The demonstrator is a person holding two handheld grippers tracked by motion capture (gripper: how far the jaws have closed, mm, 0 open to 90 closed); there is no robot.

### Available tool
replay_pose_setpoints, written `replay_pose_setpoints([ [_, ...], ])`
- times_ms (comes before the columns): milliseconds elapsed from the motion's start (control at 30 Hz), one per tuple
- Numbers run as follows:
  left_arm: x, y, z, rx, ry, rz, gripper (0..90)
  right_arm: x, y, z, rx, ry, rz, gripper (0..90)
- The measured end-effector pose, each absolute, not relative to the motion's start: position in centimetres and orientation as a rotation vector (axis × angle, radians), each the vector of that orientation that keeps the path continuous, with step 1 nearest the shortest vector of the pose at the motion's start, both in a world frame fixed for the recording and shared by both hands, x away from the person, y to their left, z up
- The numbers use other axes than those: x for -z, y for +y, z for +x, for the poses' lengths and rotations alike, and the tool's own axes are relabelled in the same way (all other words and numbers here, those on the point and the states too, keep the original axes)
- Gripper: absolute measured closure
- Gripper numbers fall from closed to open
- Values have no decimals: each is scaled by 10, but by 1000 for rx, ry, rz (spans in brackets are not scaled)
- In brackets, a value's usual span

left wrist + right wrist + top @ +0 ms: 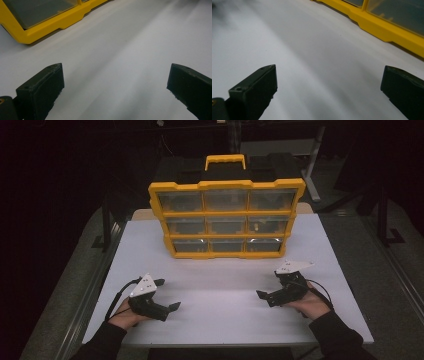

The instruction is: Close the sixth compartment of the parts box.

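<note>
Both claws — the left gripper (172, 306) and the right gripper (261, 295) — rest with jaws spread wide and empty on the white table (220, 290), the yellow drawer organizer (226, 220) upright well ahead of them — apparently untouched, every drawer shut.

No text, label, brand, number or sign can be read anywhere in these pictures. The yellow organiser case (226, 215) shows only plain yellow frames and clear drawer fronts, with no lettering that can be made out on them or on its handle. The white worktop (225, 285) carries no markings. The grey plates on the left tool (167, 297) and on the right tool (265, 287) show a few small dark dots, but nothing legible. In both gripper views the black jaws are bare apart from screw holes.
</note>
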State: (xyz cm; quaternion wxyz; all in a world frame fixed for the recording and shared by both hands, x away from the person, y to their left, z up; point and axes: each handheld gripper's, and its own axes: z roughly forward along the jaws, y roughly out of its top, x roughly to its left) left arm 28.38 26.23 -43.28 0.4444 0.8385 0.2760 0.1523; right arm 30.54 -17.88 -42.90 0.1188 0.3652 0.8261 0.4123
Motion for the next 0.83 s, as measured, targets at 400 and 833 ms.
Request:
replay_pose_setpoints([
  [400, 433, 262, 283, -376, 676, 2076, 4, 443, -181, 295, -1213, 2437, 1081, 1],
  [833, 433, 262, 283, -375, 671, 2082, 4, 445, -185, 294, -1228, 2436, 1082, 1],
])
